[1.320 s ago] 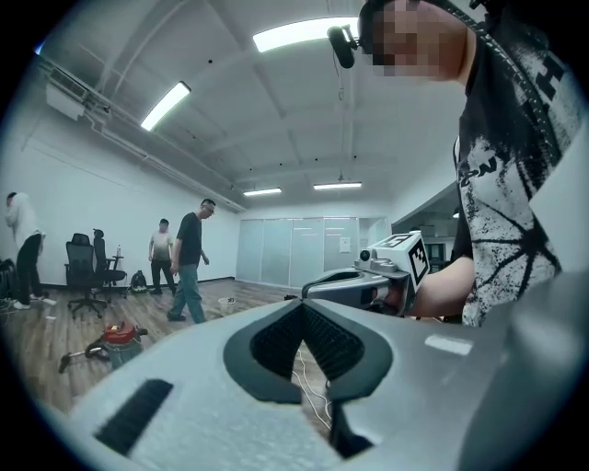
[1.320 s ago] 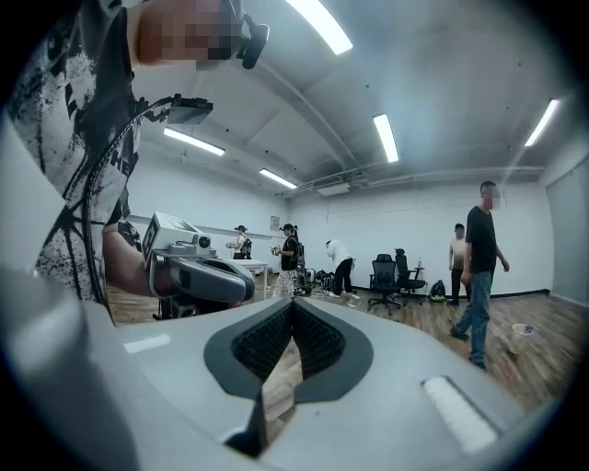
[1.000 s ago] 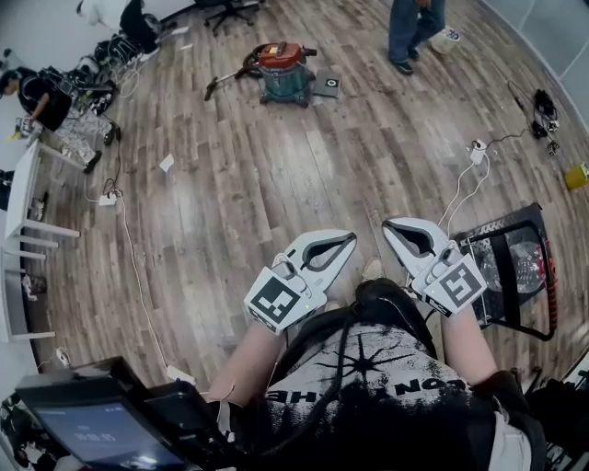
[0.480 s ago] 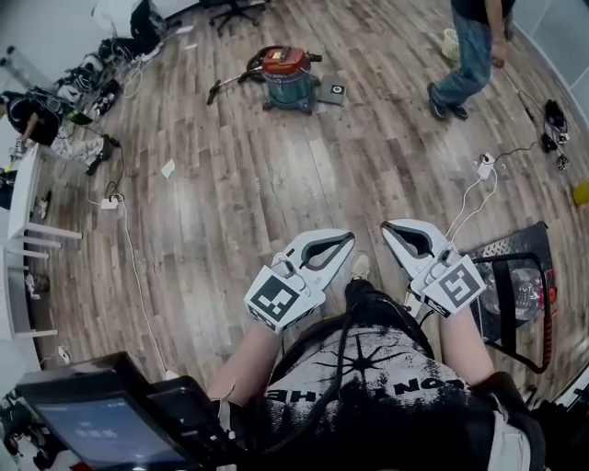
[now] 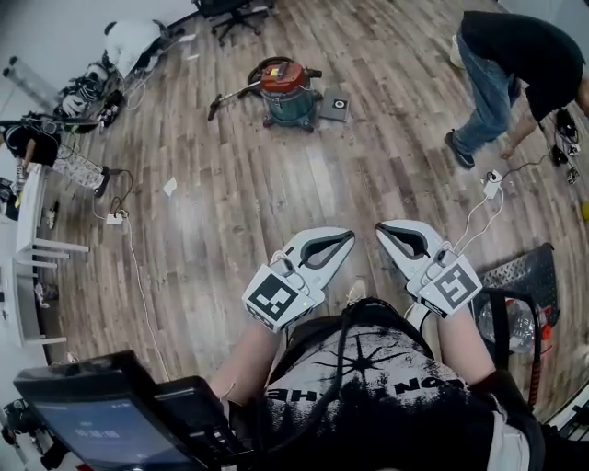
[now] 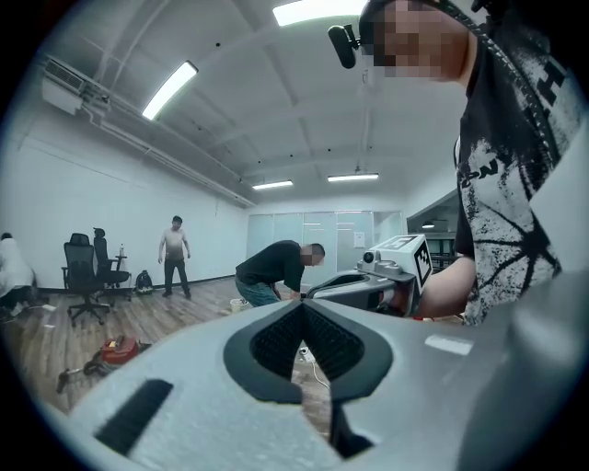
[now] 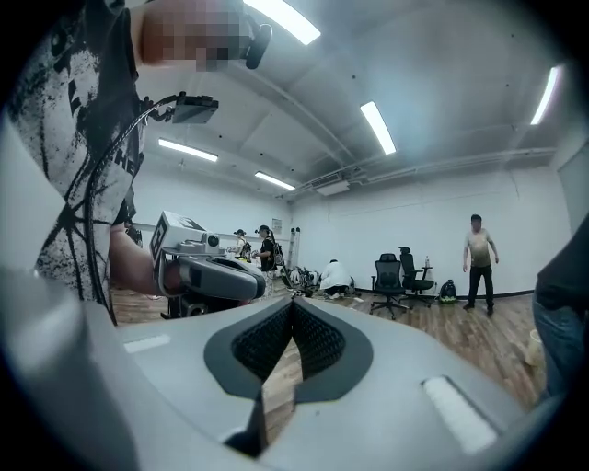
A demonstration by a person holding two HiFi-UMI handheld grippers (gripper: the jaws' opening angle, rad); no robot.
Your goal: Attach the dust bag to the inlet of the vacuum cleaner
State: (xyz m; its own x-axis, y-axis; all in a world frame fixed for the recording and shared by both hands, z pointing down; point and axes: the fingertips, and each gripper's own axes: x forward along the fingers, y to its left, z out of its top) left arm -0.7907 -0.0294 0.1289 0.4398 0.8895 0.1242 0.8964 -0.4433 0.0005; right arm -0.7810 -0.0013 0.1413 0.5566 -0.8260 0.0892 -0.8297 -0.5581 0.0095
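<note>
The vacuum cleaner (image 5: 282, 87), with a red lid and a teal drum, stands far off on the wood floor, its hose trailing left. A flat grey square with a dark round hole, the dust bag (image 5: 334, 106), lies on the floor at its right side. My left gripper (image 5: 345, 241) and right gripper (image 5: 382, 230) are held side by side in front of my chest, both shut and empty, well short of the vacuum. In the left gripper view the vacuum cleaner (image 6: 115, 350) shows small at lower left, beyond the closed left gripper (image 6: 301, 305). The right gripper (image 7: 293, 302) points across the room.
A person in black (image 5: 515, 64) bends over at the right, near a white power strip and cable (image 5: 492, 184). A black wire rack (image 5: 525, 285) stands at my right. A white table (image 5: 28, 230) and cables lie at the left. An office chair (image 5: 235, 9) is at the back.
The floor has slid toward me and the rack has dropped to the lower right, so I have moved forward. The person at the right walked over and bent down. Both grippers stayed shut.
</note>
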